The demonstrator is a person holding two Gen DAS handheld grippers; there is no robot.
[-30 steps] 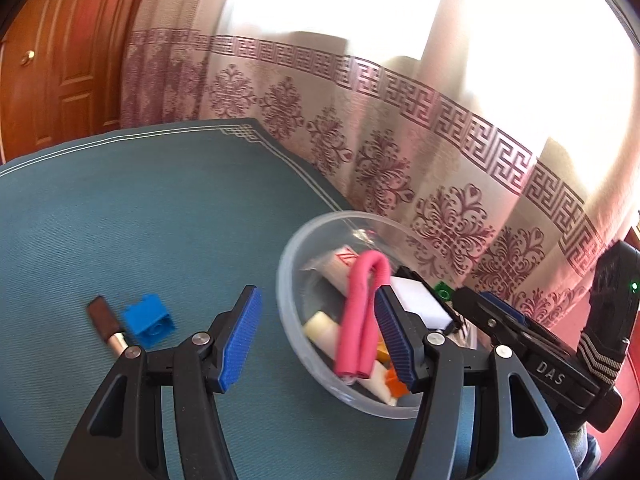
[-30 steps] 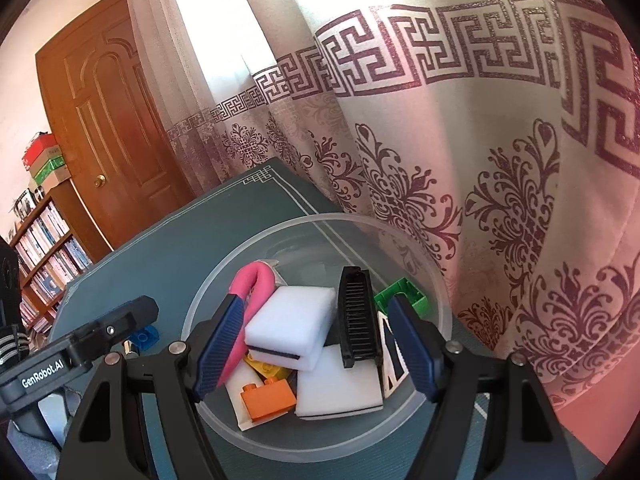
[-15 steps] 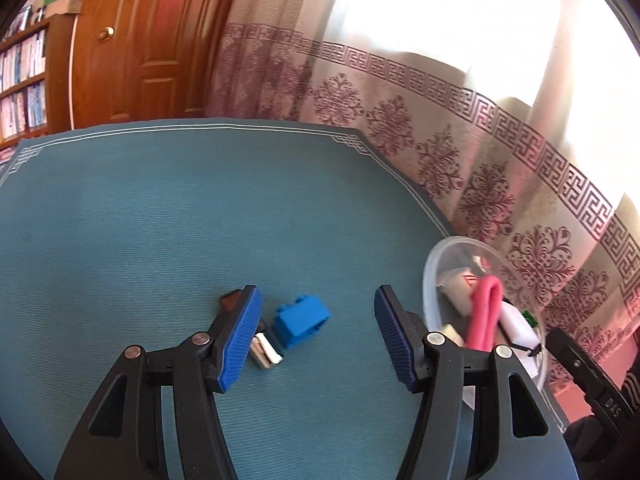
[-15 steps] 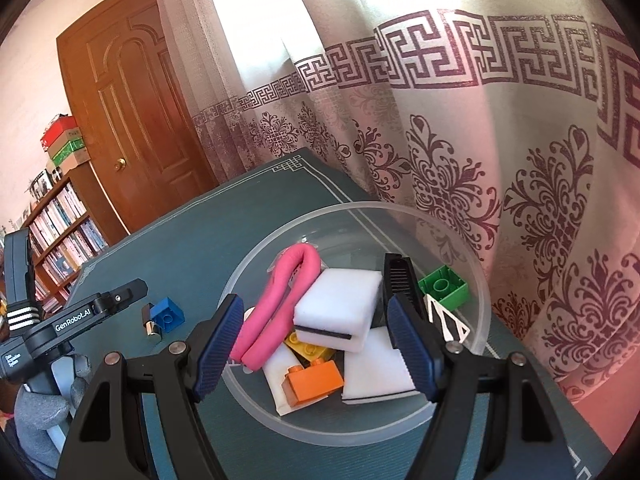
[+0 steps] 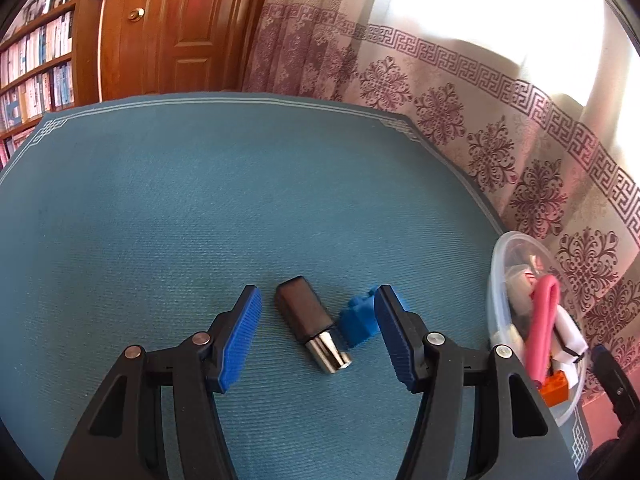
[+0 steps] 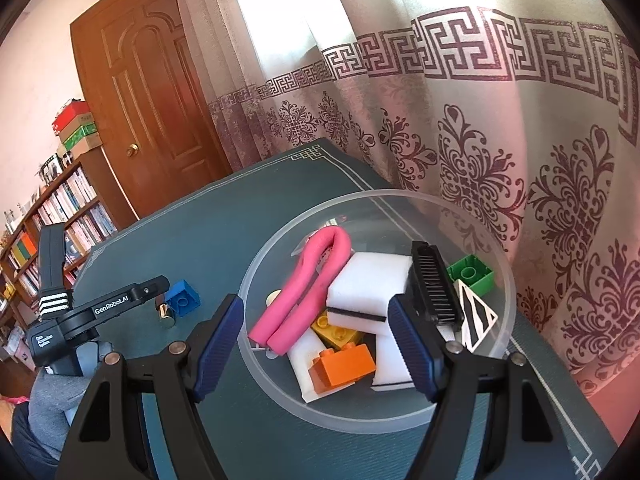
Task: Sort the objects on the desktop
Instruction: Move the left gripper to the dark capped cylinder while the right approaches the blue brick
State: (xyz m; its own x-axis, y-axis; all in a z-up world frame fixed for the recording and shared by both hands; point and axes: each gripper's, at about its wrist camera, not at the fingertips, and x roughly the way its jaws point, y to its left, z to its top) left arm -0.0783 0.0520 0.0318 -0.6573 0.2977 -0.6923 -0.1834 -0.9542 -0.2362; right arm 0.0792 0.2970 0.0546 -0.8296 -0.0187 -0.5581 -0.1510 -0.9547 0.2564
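Left tool [image 5: 318, 338] gapes around lipstick [image 5: 310, 326]; open mat [image 5: 200, 200] beyond

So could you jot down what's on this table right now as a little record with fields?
Surface: teal table mat
Container: clear plastic bowl
In bowl: pink foam curler, white sponges, orange brick, yellow brick, green brick, black comb
Outside bowl: brown lipstick tube, blue brick, lying side by side
Left tool: open, around the lipstick tube
Right tool: open, over the bowl
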